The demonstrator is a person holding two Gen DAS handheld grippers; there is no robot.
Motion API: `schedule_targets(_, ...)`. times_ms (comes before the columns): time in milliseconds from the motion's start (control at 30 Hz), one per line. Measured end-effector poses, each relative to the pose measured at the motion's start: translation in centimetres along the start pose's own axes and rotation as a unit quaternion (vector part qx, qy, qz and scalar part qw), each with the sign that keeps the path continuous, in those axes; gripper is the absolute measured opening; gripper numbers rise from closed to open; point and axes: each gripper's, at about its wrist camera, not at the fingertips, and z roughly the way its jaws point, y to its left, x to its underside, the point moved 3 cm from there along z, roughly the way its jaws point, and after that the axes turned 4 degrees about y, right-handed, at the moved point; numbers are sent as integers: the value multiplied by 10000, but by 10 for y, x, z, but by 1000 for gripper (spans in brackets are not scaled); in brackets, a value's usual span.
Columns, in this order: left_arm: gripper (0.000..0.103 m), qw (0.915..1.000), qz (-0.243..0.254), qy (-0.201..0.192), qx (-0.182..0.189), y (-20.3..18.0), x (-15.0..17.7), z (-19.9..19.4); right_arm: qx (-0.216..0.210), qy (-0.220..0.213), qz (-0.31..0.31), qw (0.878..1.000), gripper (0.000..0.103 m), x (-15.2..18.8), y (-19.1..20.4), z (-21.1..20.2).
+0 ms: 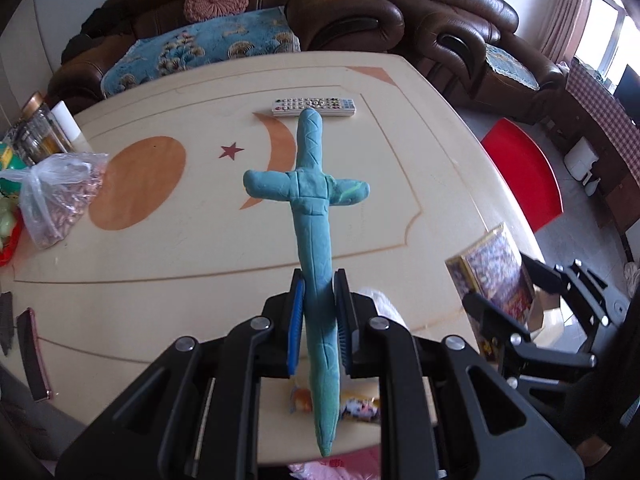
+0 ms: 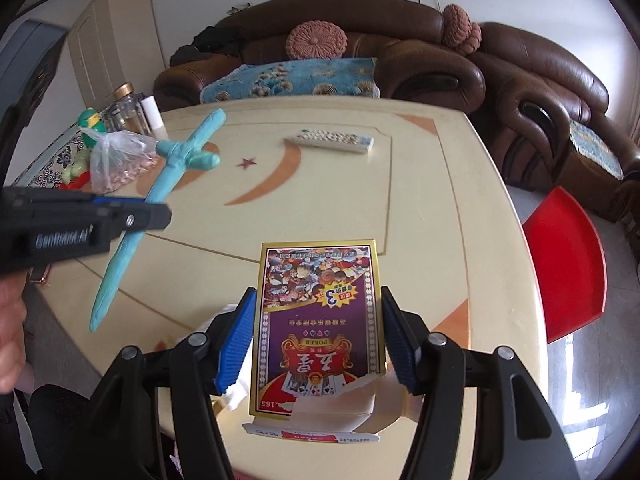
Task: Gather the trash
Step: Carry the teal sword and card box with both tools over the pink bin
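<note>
Left gripper (image 1: 318,312): your blue pads are pinched on the teal clay sword (image 1: 314,216) along its blade; the crossguard and grip reach out past the fingertips, and the pointed tip hangs back below the jaws toward you.
Right gripper (image 2: 318,334): your pads press the two long sides of the playing-card box (image 2: 320,320); its torn flap end points back at you, and its far end sticks out beyond the fingertips.
Height: both things are held up off the table (image 1: 168,256); neither touches the top.
Near edge: a small snack wrapper (image 1: 358,408) lies on the table under the sword's tip, close to your side; something white and crumpled sits just behind the box, too hidden to name.
Far side: a remote control (image 2: 330,140) lies well apart from both grippers.
Left side: a clear plastic bag (image 2: 116,156) with pinkish contents sits near the left edge; jars crowd beyond it.
Open room: the middle of the table, with its moon and star inlay, is bare.
Right edge: a red chair (image 2: 564,256) stands just beside the table's right edge.
</note>
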Motion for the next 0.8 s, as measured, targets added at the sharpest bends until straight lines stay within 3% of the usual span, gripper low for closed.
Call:
schedule_targets(500, 16, 9989, 93, -452, 26, -2, 79, -66, -12, -366, -239, 9990, 58, 18, 46, -80)
schedule_targets(800, 16, 9987, 196, -461, 84, -9, 120, -80, -71, -405, -334, 9986, 58, 47, 66, -108)
